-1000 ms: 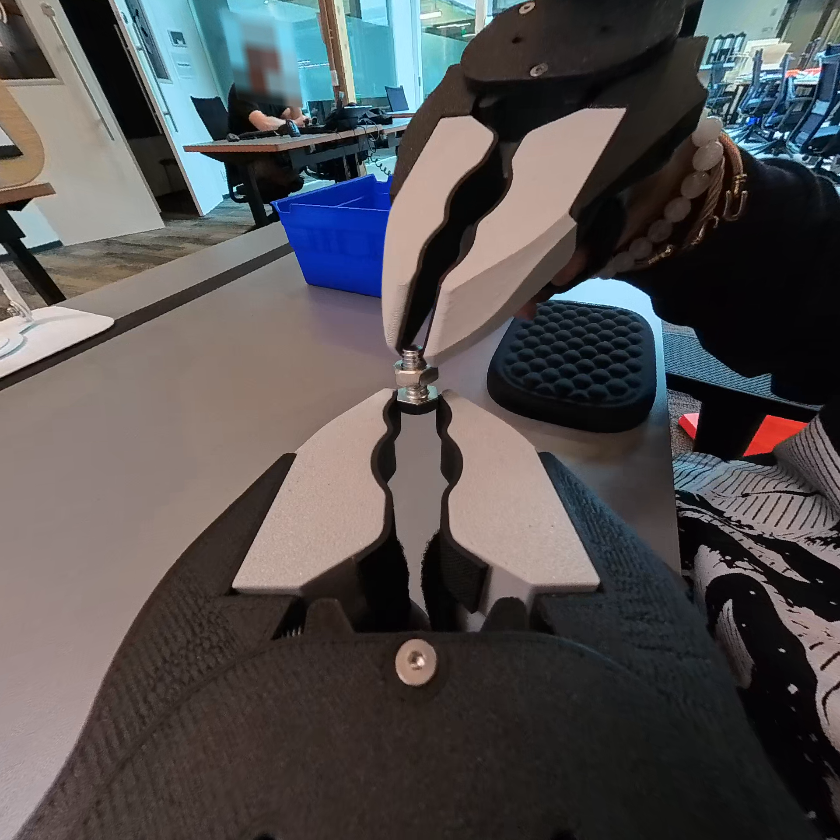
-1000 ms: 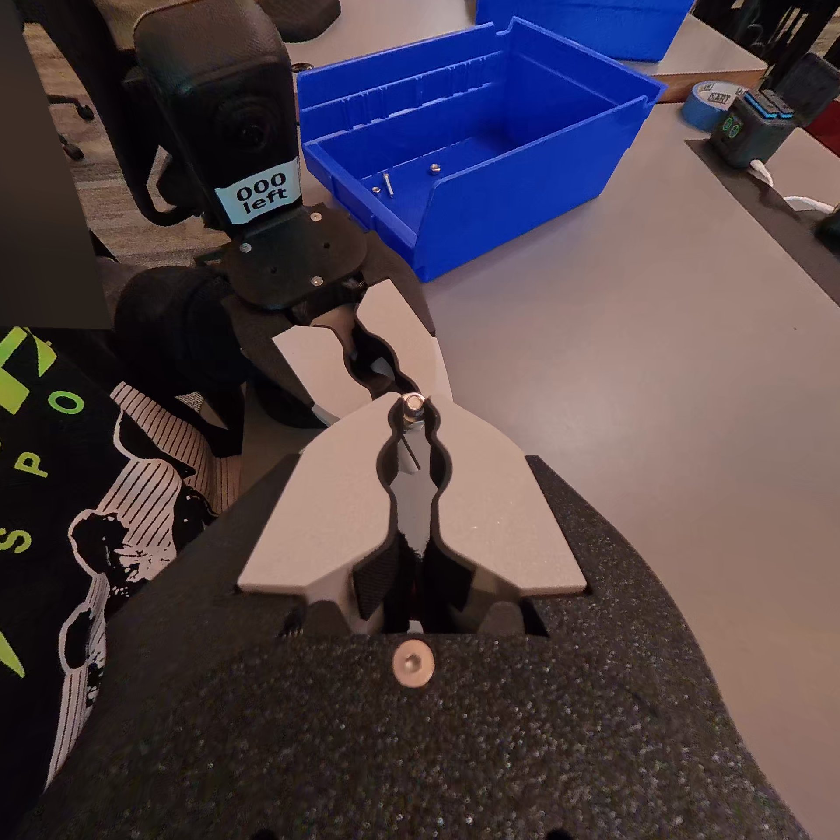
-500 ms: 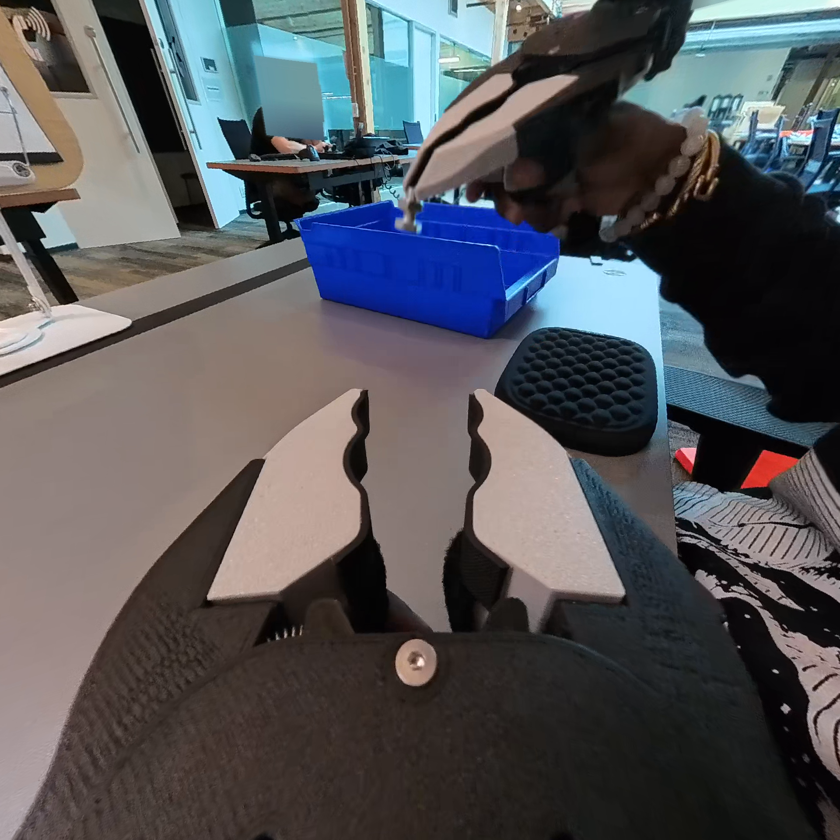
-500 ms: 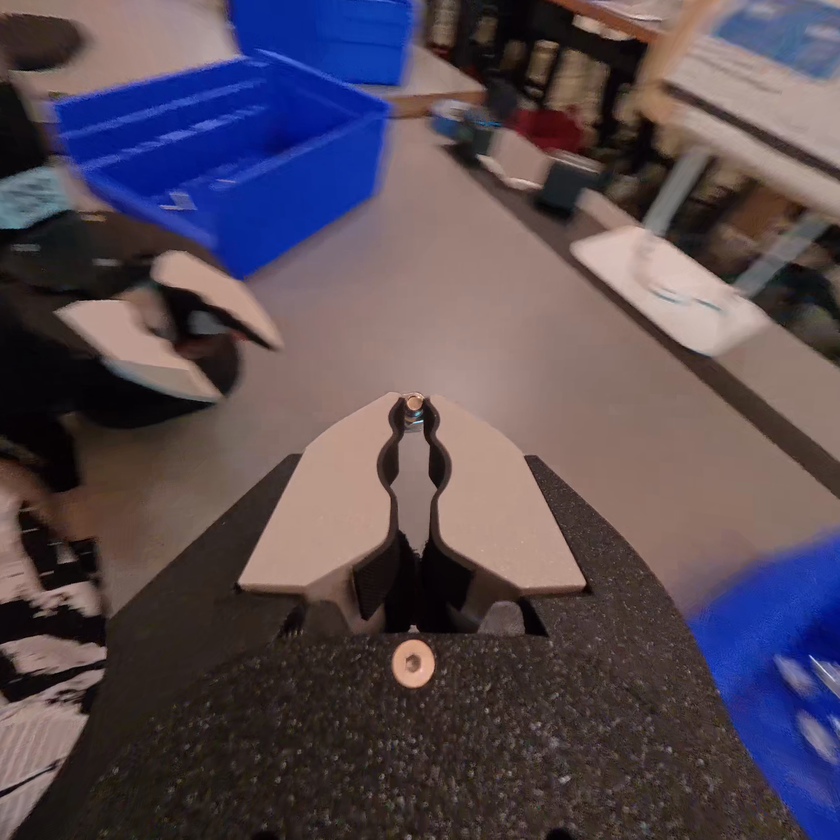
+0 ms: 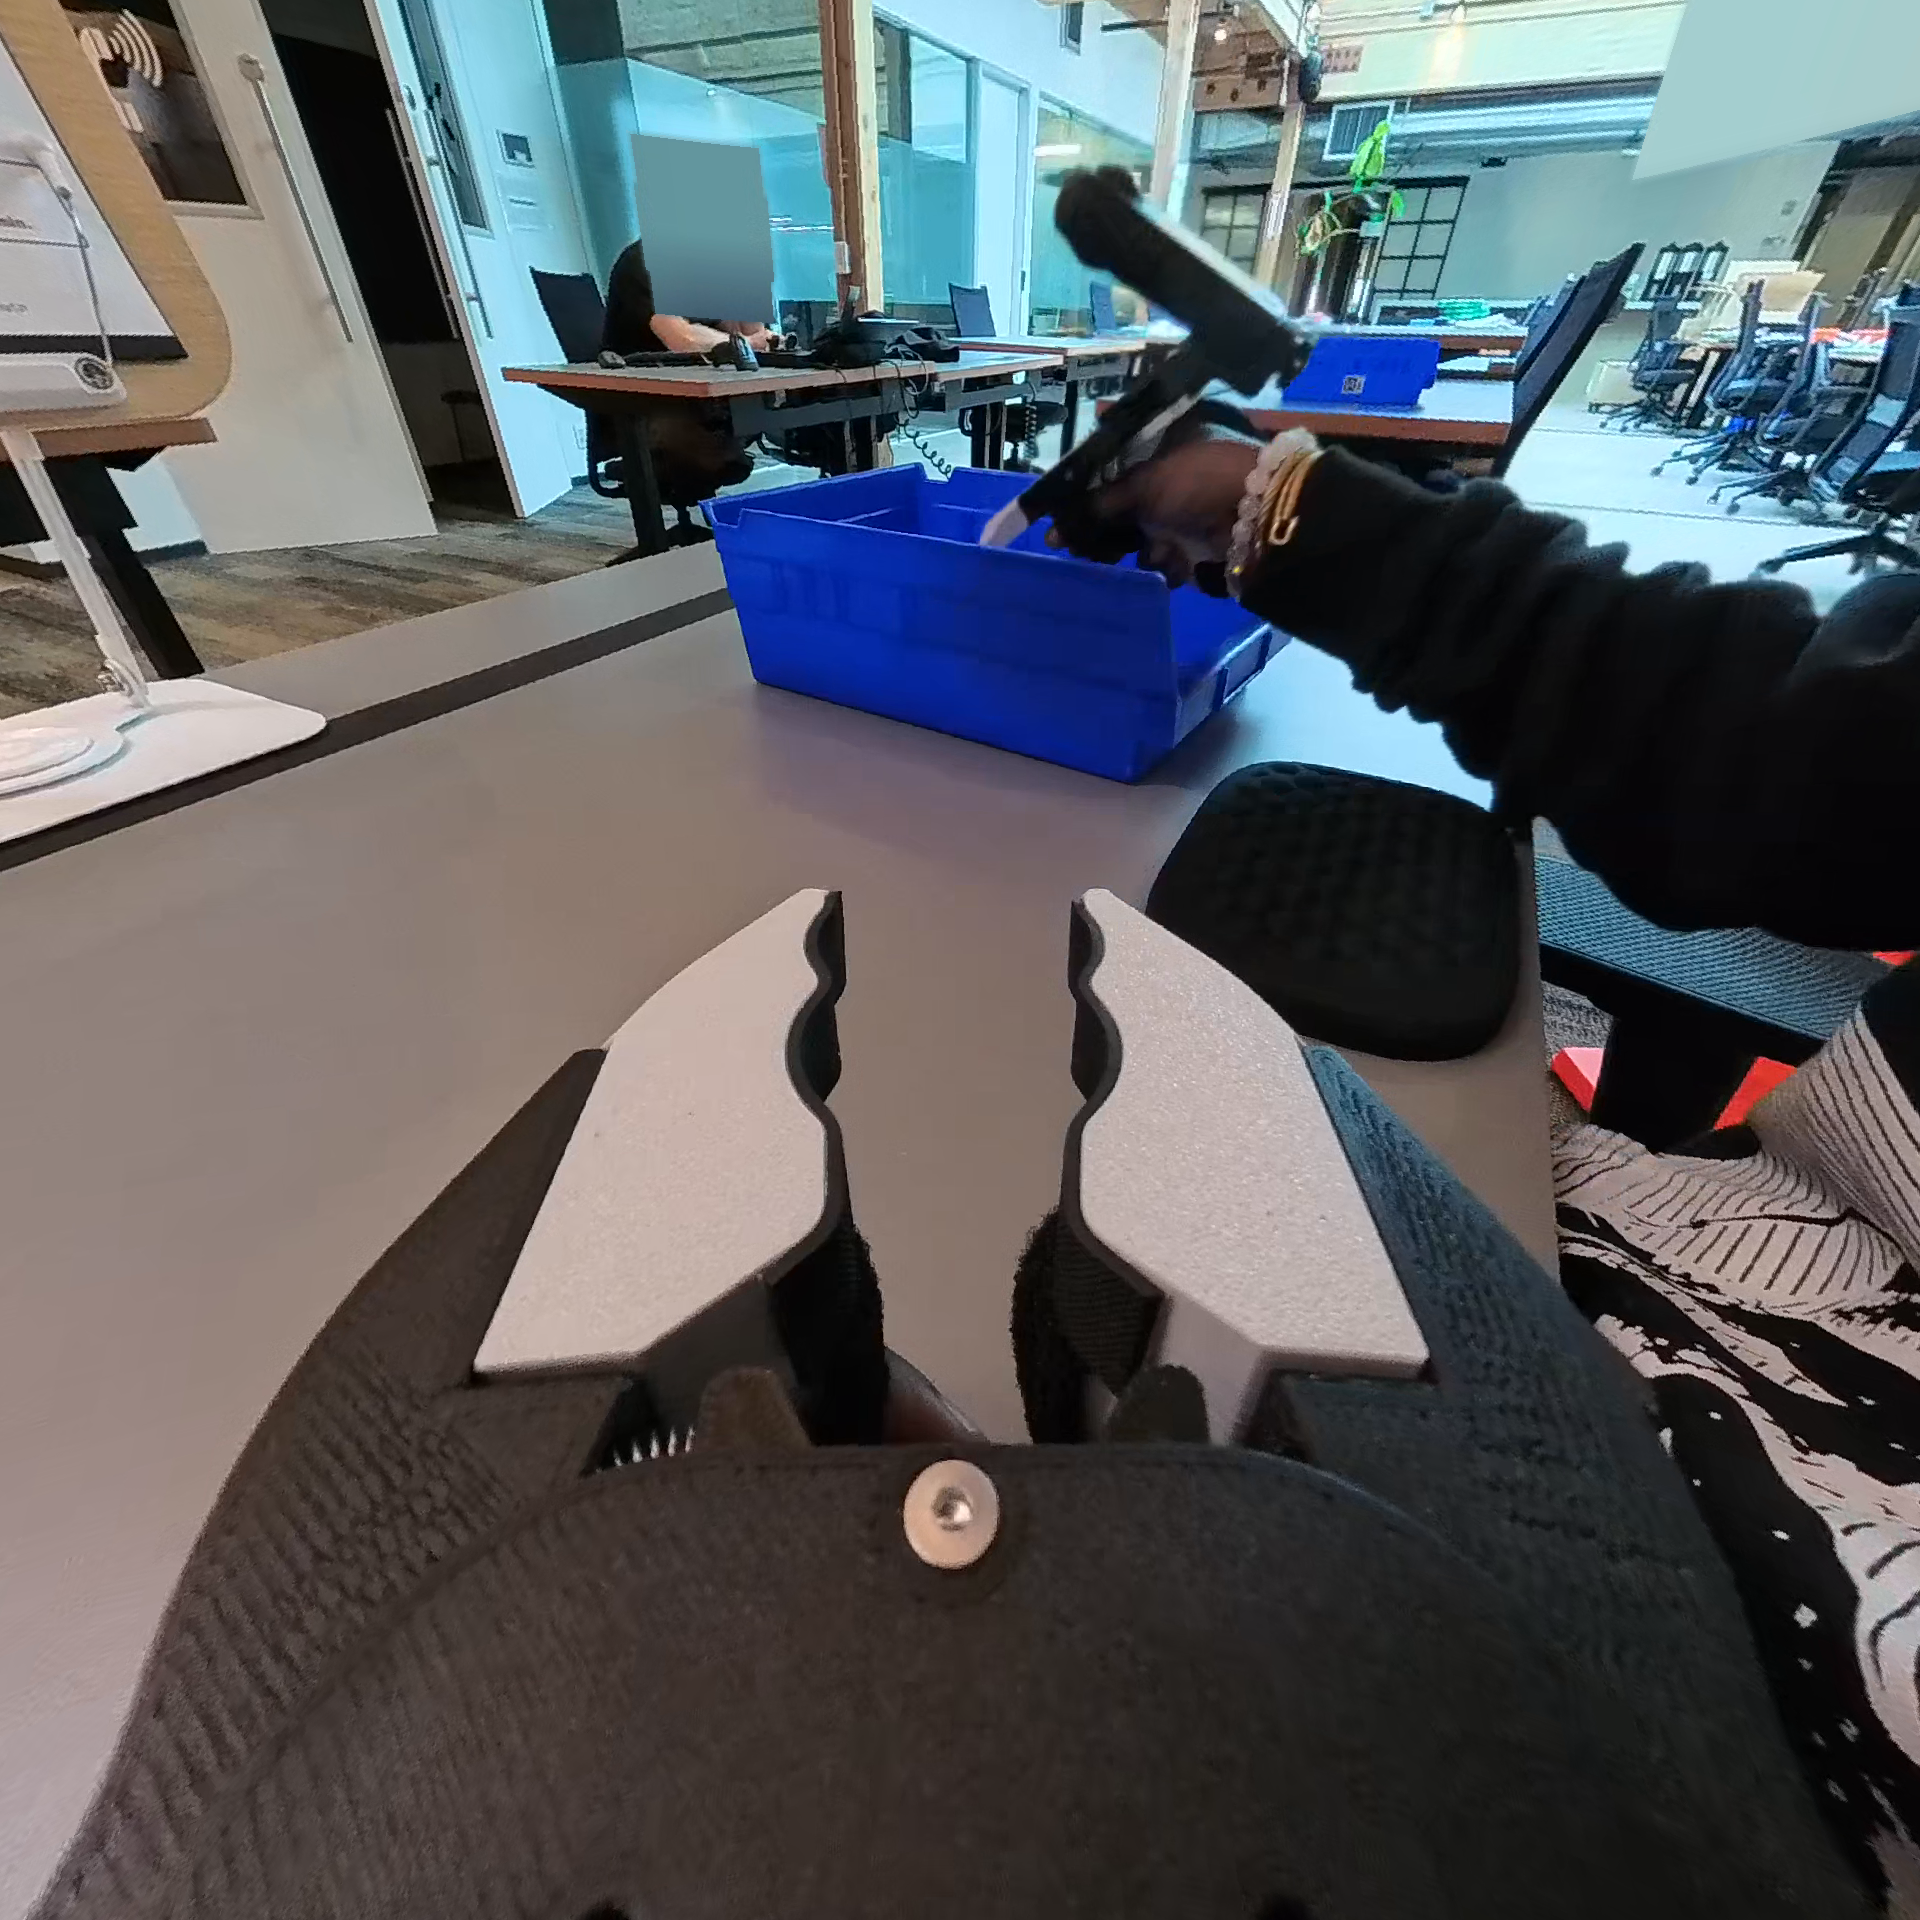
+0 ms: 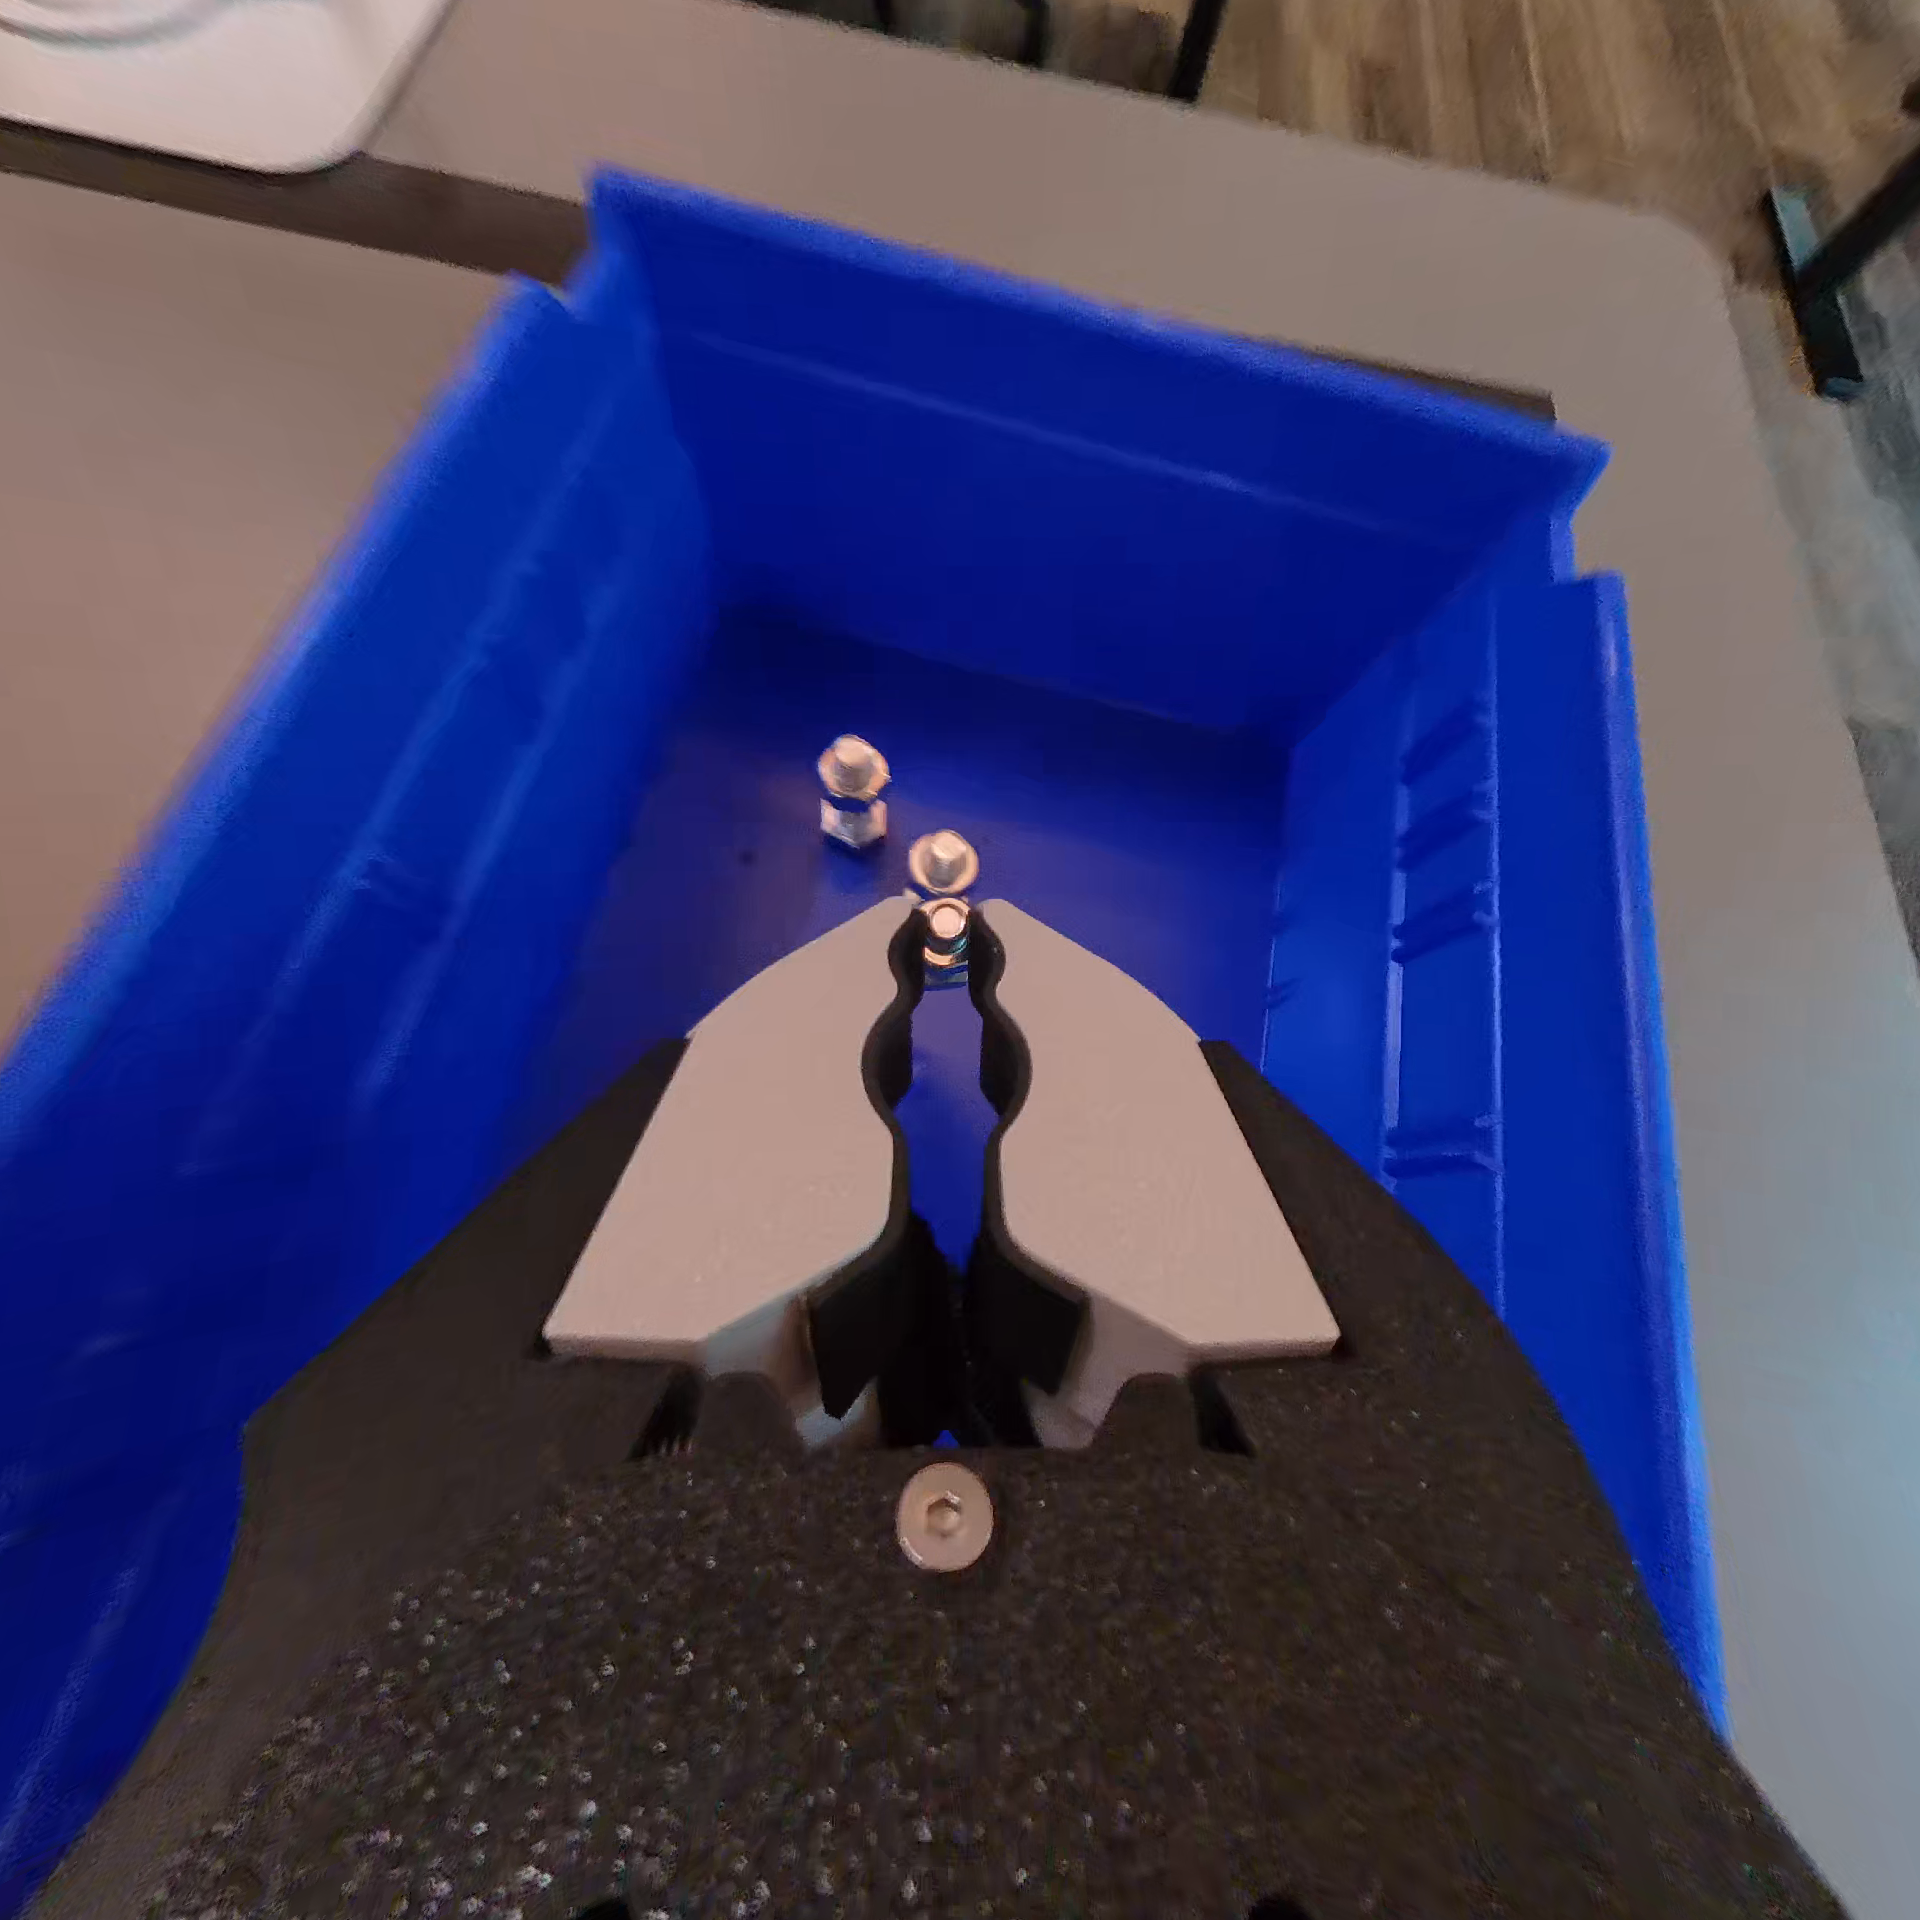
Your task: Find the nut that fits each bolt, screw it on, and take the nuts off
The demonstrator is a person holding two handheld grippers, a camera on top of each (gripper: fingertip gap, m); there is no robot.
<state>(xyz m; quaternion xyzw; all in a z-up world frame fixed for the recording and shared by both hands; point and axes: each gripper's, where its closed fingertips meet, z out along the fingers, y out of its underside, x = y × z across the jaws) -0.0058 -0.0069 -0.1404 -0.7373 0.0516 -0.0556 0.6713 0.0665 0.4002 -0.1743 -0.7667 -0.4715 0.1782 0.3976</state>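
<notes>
Glossy plastic bin (image 6: 1039,540), shiny metal bolts (image 6: 852,790) (w/ nuts)

Left hand-held gripper (image 5: 956,925) gapes over bare grey table (image 5: 416,935); blue bin (image 5: 966,634) at 12 o'clock, right hand-held gripper (image 5: 1003,525) dipping inside.

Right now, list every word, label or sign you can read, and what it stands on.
White sign on a stand: printed words, cut off, not quoted.
Far blue bin: label too small to read.
Wall plate by the door: too small.
Right wrist view: none.
</notes>
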